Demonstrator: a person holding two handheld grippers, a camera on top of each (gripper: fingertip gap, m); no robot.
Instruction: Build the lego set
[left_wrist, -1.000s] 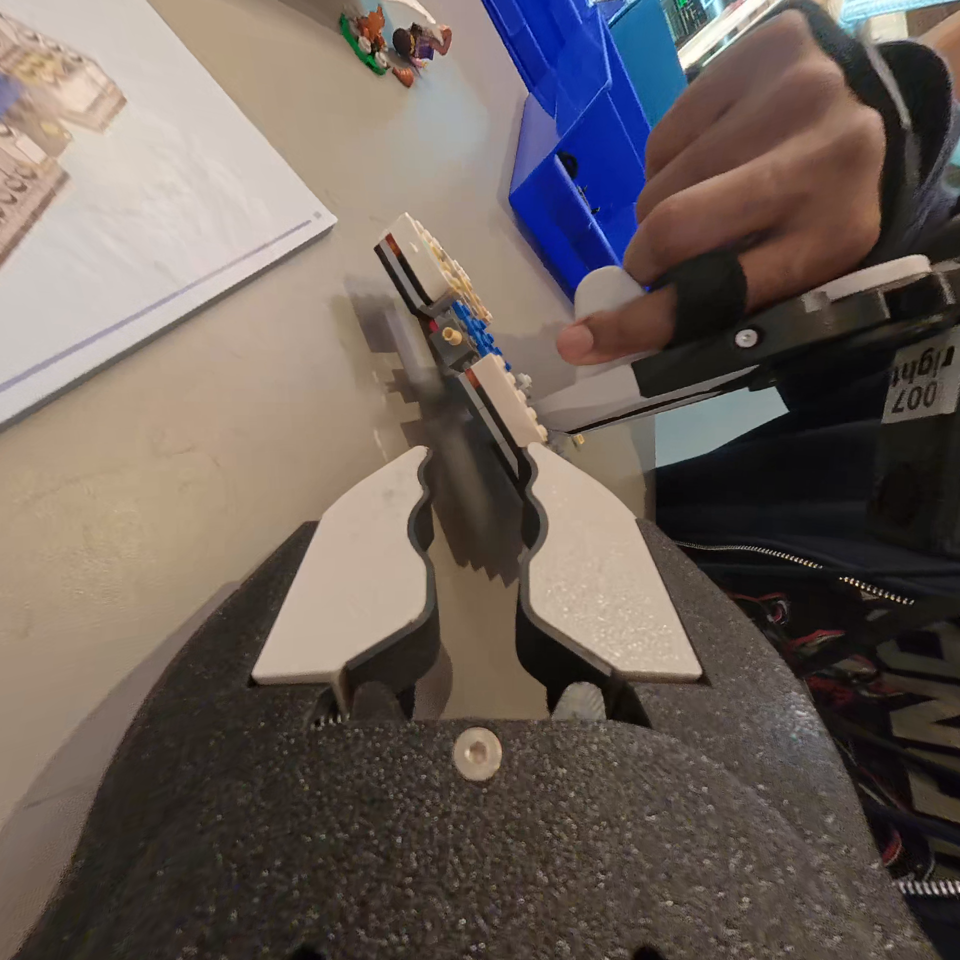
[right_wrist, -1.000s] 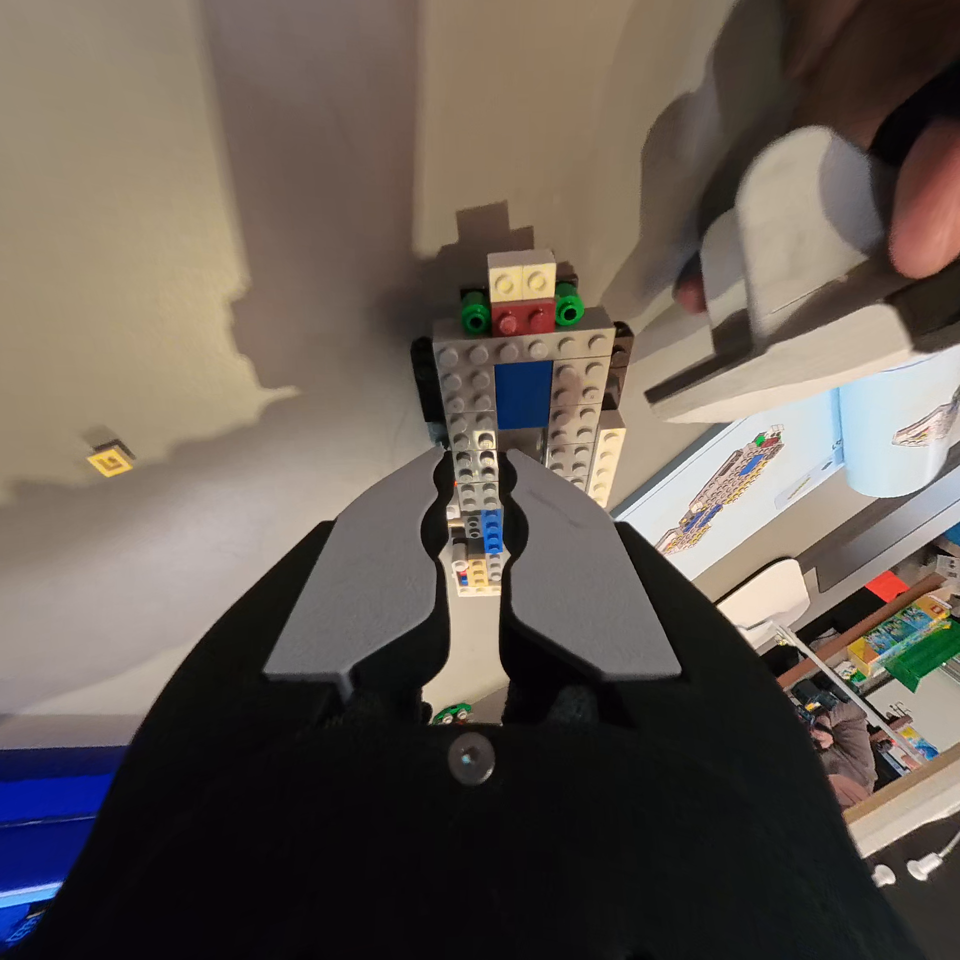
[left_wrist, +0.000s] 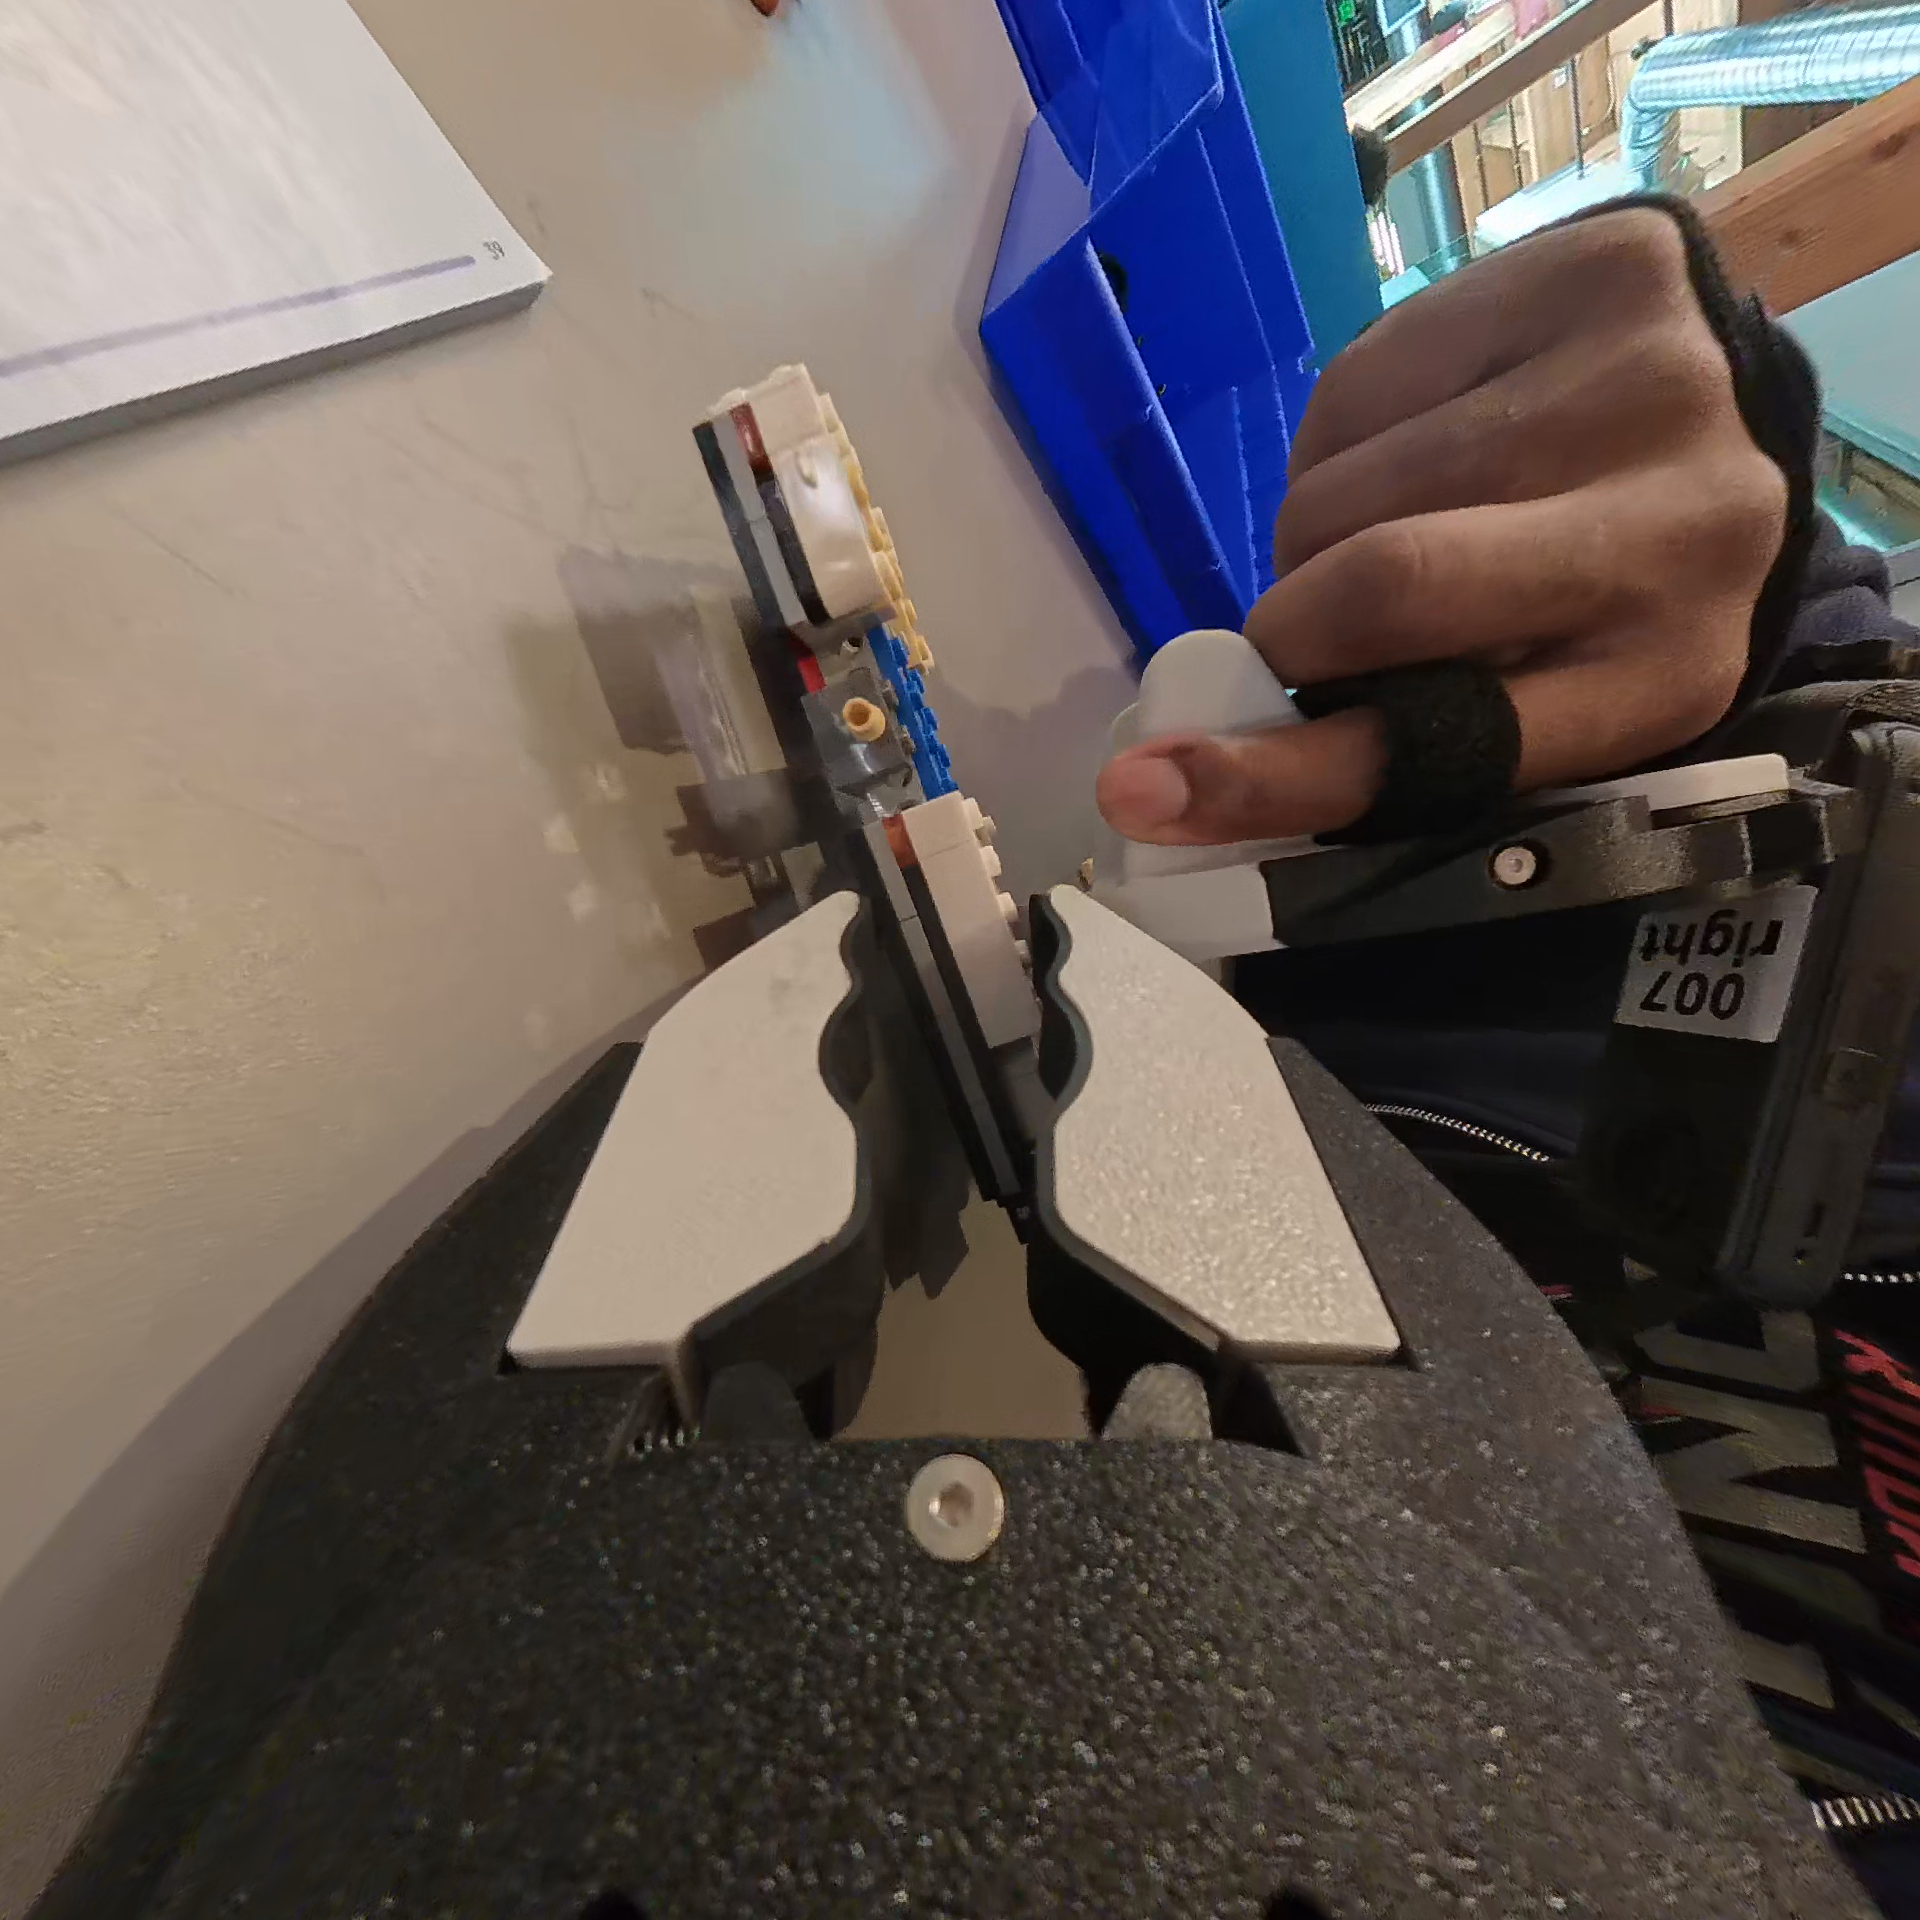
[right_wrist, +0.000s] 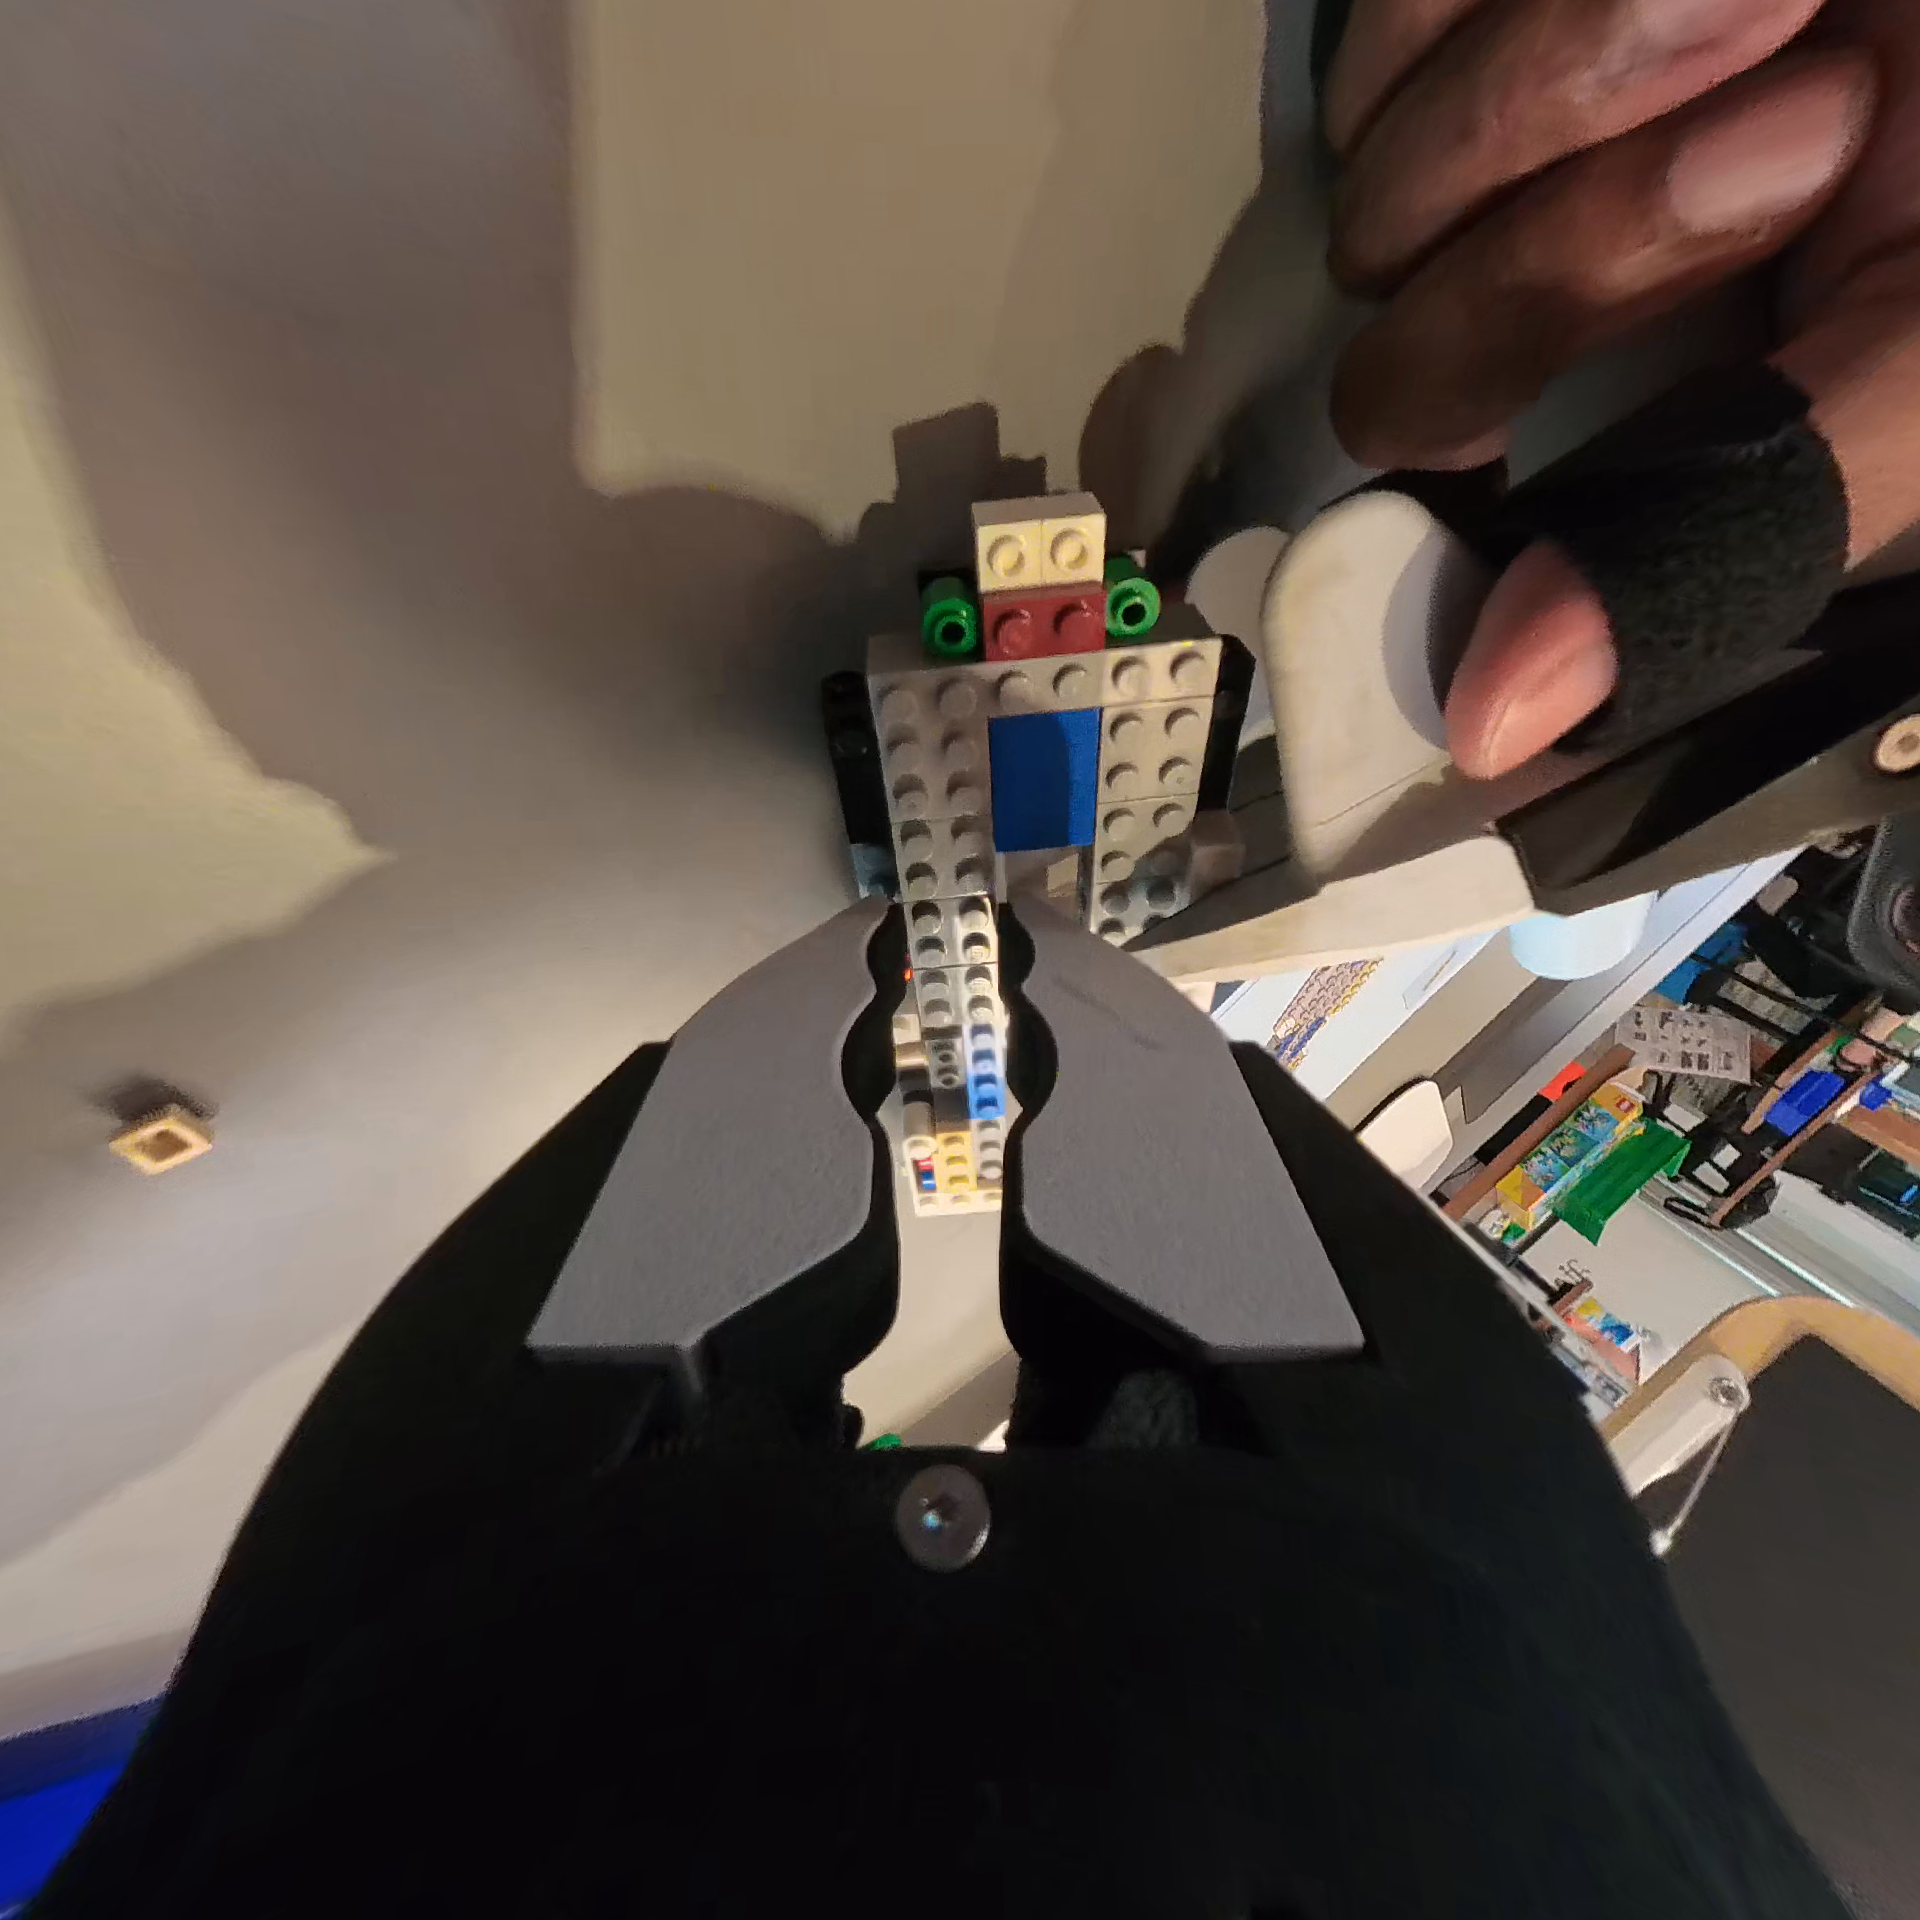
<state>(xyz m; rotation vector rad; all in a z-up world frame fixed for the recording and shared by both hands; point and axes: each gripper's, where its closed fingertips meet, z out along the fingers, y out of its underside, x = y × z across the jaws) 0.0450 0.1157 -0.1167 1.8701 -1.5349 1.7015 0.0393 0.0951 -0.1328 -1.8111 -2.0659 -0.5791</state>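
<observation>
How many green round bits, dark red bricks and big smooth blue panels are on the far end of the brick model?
Green round bits: 2
Dark red brick: 1
Big smooth blue panel: 1
Total: 4, all on the brick model

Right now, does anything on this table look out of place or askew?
One small thing: a lone tan square brick lies by itself on the table, away from the brick model that both claws grip. The model itself looks intact.

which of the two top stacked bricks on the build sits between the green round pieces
The dark red brick, flanked by both green round pieces; the cream brick sits beyond it, farther from the gripper.
</observation>
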